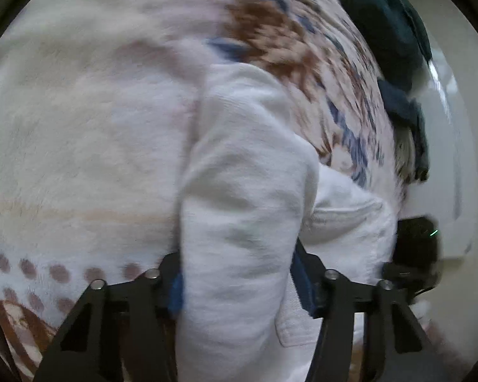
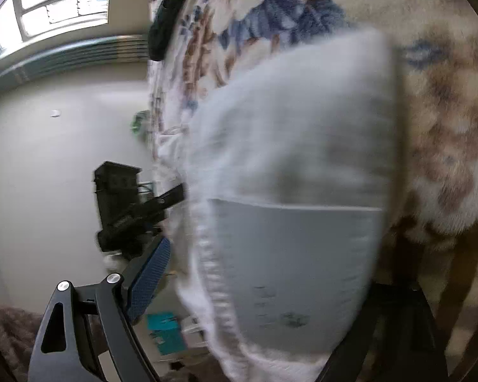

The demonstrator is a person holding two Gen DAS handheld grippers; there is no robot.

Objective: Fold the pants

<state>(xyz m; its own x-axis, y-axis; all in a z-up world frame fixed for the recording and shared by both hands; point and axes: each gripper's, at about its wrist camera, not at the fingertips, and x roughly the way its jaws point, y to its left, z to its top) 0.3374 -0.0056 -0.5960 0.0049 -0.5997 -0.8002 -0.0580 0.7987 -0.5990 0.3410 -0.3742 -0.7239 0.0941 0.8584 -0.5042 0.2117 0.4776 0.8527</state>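
Observation:
The white pants point(image 1: 239, 165) hang bunched between the jaws of my left gripper point(image 1: 239, 289), which is shut on the cloth; its blue pads point(image 1: 175, 289) press both sides. In the right wrist view the same white pants point(image 2: 296, 172) fill the middle, with the waistband and a grey inner panel point(image 2: 290, 254) toward me. My right gripper point(image 2: 258, 286) is shut on that end; one blue pad point(image 2: 149, 273) shows at the left, the other finger is hidden behind the cloth. The other gripper point(image 2: 127, 203) shows at the left, holding the far end.
A fluffy blanket with a brown and blue flower pattern point(image 1: 79, 127) covers the bed below. Dark green clothing point(image 1: 385, 25) lies at its far edge. A pale wall point(image 2: 47, 159) and a window point(image 2: 54, 6) are beyond the bed. A teal box point(image 2: 165, 331) lies below.

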